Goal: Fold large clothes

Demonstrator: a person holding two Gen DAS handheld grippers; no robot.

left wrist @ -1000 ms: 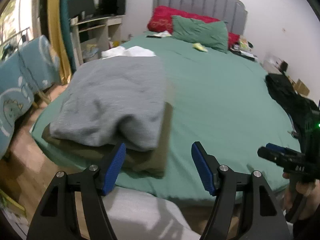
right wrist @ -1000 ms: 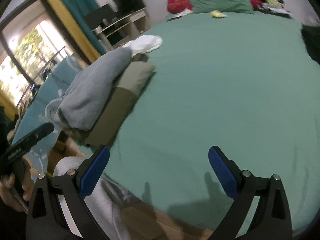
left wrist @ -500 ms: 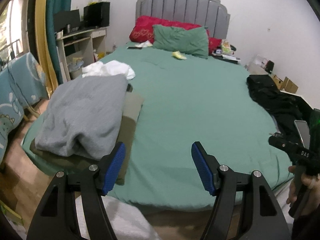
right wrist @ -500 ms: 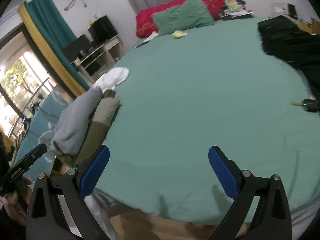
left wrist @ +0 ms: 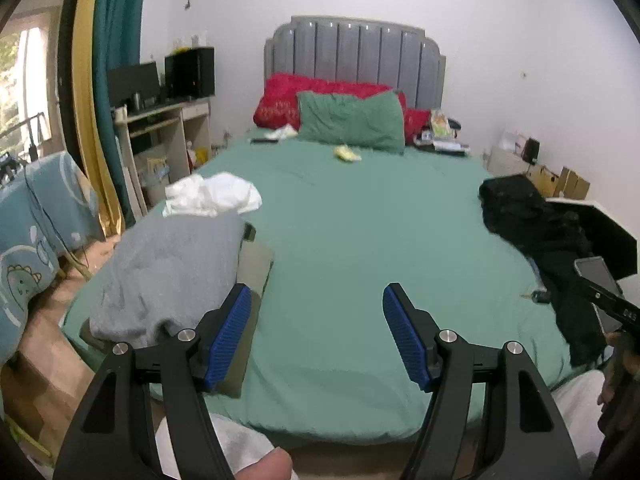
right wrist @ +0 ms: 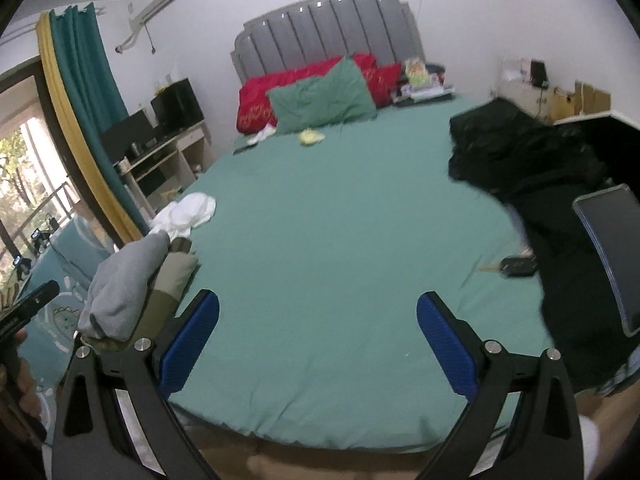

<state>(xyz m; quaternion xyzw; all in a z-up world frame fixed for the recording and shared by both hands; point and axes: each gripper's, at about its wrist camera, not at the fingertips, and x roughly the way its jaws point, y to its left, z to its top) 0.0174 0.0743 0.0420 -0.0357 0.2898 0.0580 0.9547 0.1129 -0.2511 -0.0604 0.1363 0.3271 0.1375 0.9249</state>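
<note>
A folded grey garment (left wrist: pixel 172 272) lies on a folded olive one (left wrist: pixel 250 276) at the bed's front left corner; the stack also shows in the right wrist view (right wrist: pixel 124 292). A crumpled black garment (left wrist: pixel 536 232) lies along the bed's right edge, and it shows in the right wrist view (right wrist: pixel 528 160) too. My left gripper (left wrist: pixel 316 332) is open and empty, held off the foot of the bed. My right gripper (right wrist: pixel 318 344) is open and empty, also off the foot of the bed.
The green bed sheet (left wrist: pixel 360 240) fills the middle. A white cloth (left wrist: pixel 212 198) lies behind the stack. Red and green pillows (left wrist: pixel 348 116) sit at the headboard. A desk (left wrist: pixel 168 128) stands left. A small dark object (right wrist: pixel 518 266) lies near the black garment.
Both grippers have drawn back and up from the bed and turned right. The folded stack now sits at the left, and the black garment has come into view at the right.
</note>
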